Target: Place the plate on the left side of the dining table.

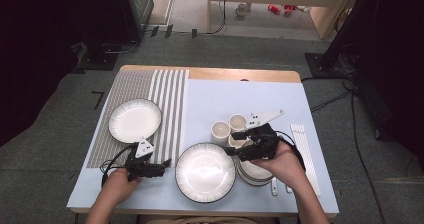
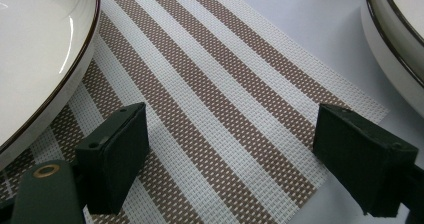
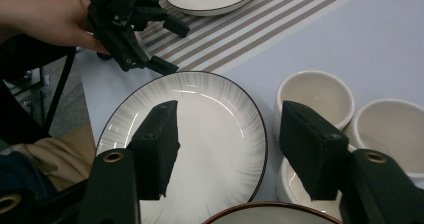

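The big plate (image 1: 205, 172) lay flat on the light blue table cover (image 1: 280, 104), near the person's edge, between the two hands. It was round, so it had no long side to pick; any part of its rim would do.

The right gripper (image 1: 235, 143) hung just over the plate's right rim, pointing left across it. In the right gripper view the plate (image 3: 200, 134) sat ahead of the jaws and a bit to the left, partly behind the left jaw. The jaws stood apart with nothing between them.

The left gripper (image 1: 167, 165) sat just beside the plate's left rim, over the striped mat (image 1: 170, 99). Its jaws were apart too, and held nothing.

Both grippers were close, but the right one looked nearer, I think, since it was already above the rim.

Small cups (image 1: 220, 132) stood just behind the plate. A stack of bowls (image 1: 252, 174) sat right under the right hand. Another plate (image 1: 134, 120) rested on the mat, farther back.
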{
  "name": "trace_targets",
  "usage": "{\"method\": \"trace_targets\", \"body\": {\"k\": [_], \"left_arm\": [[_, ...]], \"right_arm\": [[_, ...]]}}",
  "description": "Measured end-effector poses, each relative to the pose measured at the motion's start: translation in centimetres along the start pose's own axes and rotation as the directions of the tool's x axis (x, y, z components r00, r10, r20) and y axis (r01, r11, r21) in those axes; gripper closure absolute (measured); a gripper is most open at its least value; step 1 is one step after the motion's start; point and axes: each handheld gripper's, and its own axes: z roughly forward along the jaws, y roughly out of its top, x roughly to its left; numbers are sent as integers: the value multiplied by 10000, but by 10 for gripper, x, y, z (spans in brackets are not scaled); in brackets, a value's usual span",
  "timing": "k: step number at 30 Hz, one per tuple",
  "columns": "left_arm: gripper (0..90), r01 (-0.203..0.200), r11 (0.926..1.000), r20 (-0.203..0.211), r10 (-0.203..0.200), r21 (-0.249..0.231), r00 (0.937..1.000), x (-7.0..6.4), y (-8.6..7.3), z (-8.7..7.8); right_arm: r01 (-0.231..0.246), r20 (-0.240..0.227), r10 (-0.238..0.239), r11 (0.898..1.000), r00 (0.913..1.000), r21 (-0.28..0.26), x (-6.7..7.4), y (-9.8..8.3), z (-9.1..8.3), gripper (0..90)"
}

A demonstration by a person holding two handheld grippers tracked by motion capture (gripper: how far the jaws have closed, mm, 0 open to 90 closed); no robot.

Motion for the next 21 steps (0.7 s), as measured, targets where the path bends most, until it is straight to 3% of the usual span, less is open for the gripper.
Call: {"method": "trace_targets", "body": {"k": [6, 10, 14, 21], "left_arm": [[148, 7, 10000, -12, -7, -17, 10000, 0, 0, 0], [148, 30, 10000, -13, -30, -38, 10000, 0, 0, 0], [148, 30, 10000, -17, -30, -42, 10000, 0, 0, 0], [148, 36, 10000, -16, -36, -40, 10000, -1, 0, 0]], "right_arm": [[-195, -218, 189, 9993, 9996, -311, -10, -4, -7, 450], [7, -72, -9, 9996, 10000, -278, -15, -7, -9, 472], [-217, -352, 217, 9998, 9991, 27, -21, -8, -10, 471], [35, -262, -37, 10000, 9996, -74, -25, -11, -12, 433]]}}
